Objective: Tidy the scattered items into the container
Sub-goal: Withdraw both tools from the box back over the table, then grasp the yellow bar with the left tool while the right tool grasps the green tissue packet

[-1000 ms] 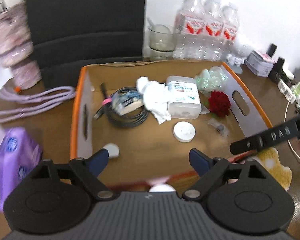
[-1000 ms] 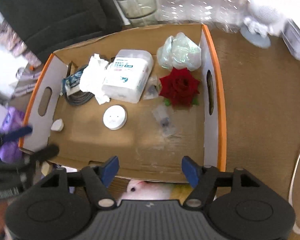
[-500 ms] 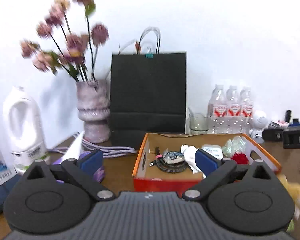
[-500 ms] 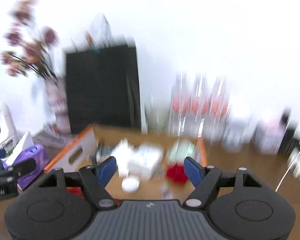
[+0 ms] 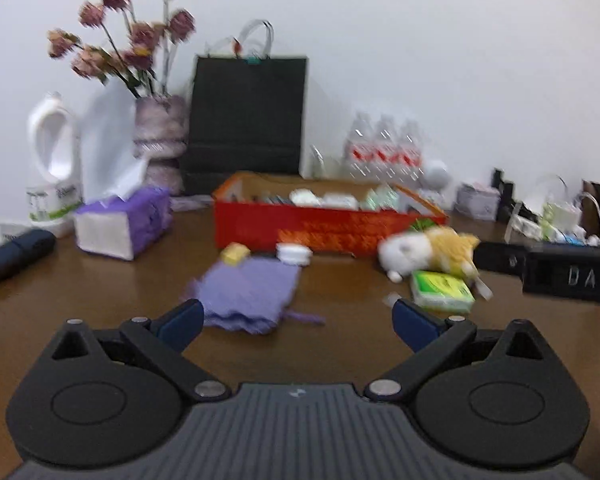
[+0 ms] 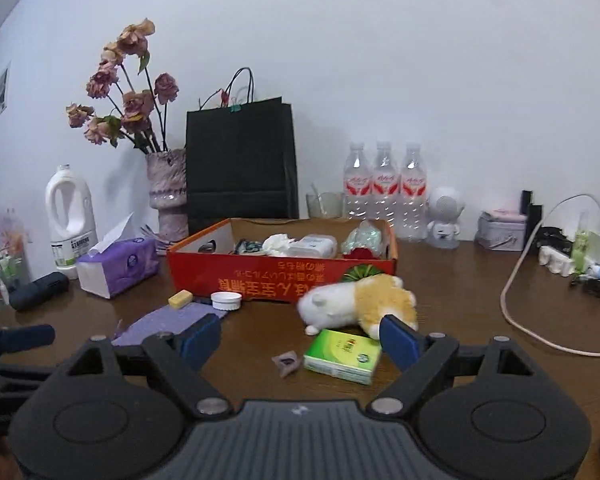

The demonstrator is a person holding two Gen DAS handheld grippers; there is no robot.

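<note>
Plush toy point(image 6: 360, 304) beside the box point(image 6: 280, 276) looks soft and light; pinch its yellow body. Both your left claw point(image 5: 298, 320) and right claw point(image 6: 300, 340) have just been opening, empty.

So the box point(image 6: 280, 276) sits mid-table point(image 6: 460, 300), with wipes, tissue and a cable inside it. Right in front of it: a small block point(image 6: 179, 298) and a round lid point(image 6: 226, 301), both at the far edge of a cloth pouch point(image 6: 168, 322). To the right of those a plush toy point(image 6: 360, 304) lies against the box front, a tissue pack point(image 6: 342, 356) just in front of the toy. Tissue box point(image 6: 118, 266) is left of the box, paper bag point(image 6: 240, 168) behind it, water bottles point(image 6: 384, 192) behind to the right.
</note>
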